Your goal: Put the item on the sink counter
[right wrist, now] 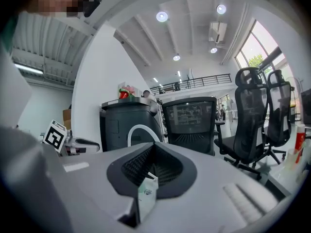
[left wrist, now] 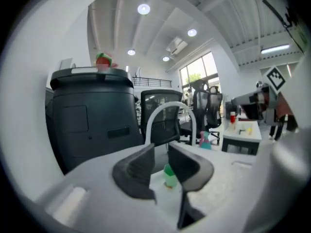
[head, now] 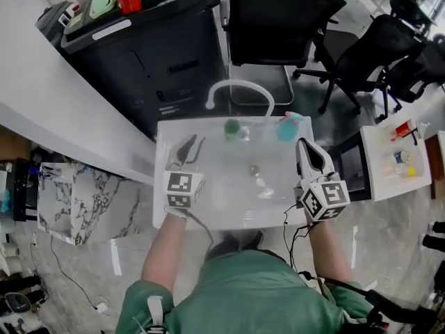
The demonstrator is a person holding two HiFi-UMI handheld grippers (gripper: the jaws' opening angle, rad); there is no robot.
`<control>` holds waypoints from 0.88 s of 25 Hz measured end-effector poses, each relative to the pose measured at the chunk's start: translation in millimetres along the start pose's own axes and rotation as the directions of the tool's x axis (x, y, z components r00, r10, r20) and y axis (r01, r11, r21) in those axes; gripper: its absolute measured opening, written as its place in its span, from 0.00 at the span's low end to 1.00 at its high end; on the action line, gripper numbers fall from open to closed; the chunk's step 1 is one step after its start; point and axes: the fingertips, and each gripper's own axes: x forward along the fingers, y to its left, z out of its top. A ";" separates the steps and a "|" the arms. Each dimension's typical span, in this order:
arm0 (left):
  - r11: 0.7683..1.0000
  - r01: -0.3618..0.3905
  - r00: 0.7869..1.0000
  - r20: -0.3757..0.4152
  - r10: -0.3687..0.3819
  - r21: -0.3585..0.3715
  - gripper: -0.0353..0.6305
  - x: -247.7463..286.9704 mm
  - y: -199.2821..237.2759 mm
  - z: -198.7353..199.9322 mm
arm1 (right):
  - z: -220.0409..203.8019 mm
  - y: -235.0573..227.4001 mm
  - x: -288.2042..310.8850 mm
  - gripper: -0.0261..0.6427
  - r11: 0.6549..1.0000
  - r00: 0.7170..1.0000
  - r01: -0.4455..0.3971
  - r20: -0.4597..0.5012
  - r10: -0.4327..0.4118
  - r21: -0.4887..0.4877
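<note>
Head view: the item, a small green-topped bottle (head: 233, 129), sits inside the sink (head: 208, 218) at the back of the basin, just in front of the faucet (head: 240, 89). A teal spray bottle (head: 288, 126) is on the counter to the right of the faucet. My left gripper (head: 190, 143) hangs over the basin, left of the faucet and short of the bottle, touching nothing. My right gripper (head: 306, 148) is over the sink's edge, right of the faucet and near the spray bottle.

Left gripper view: my left jaws stand a narrow slot apart with nothing pressed between the pads. The green bottle (left wrist: 170, 175) shows through the slot, beyond the tips and below the faucet's arch (left wrist: 167, 111), so I am lined up on it but not holding it. It looks upright, with a green cap over a pale body. I judge it small, light, stiff plastic, smooth and possibly wet from the basin, so it could slip or tip. I would take it across the body just under the cap, squarely and low. The slot looks tight for that, so I expect the jaws must part wider first.

Right gripper view: my right jaws are together. A small white slip (right wrist: 146, 194) sits in the seam near the camera, and I cannot tell whether it belongs to the gripper. The faucet (right wrist: 141, 130) rises beyond the tips.
</note>
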 end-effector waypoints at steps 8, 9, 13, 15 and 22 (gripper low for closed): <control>0.999 -0.034 0.989 0.144 0.035 -0.009 0.05 -44.4 -4.5 80.3 | 45.7 22.1 -15.1 0.03 0.998 0.991 -0.039 0.123 0.045 -0.051; 0.999 -0.043 0.988 0.151 0.044 -0.009 0.05 -49.6 -3.0 85.5 | 51.9 24.0 -17.3 0.03 0.998 0.989 -0.040 0.138 0.048 -0.058; 0.997 -0.077 0.978 0.194 0.079 -0.016 0.05 -72.4 3.3 106.2 | 71.6 24.7 -24.2 0.03 0.997 0.984 -0.031 0.170 0.043 -0.072; 0.996 -0.090 0.974 0.207 0.090 -0.008 0.05 -79.5 5.3 114.0 | 78.7 24.5 -27.4 0.03 0.997 0.982 -0.029 0.182 0.043 -0.078; 0.996 -0.093 0.964 0.250 0.093 -0.010 0.05 -91.4 1.5 135.5 | 92.2 28.8 -35.4 0.03 0.995 0.978 -0.034 0.203 0.053 -0.095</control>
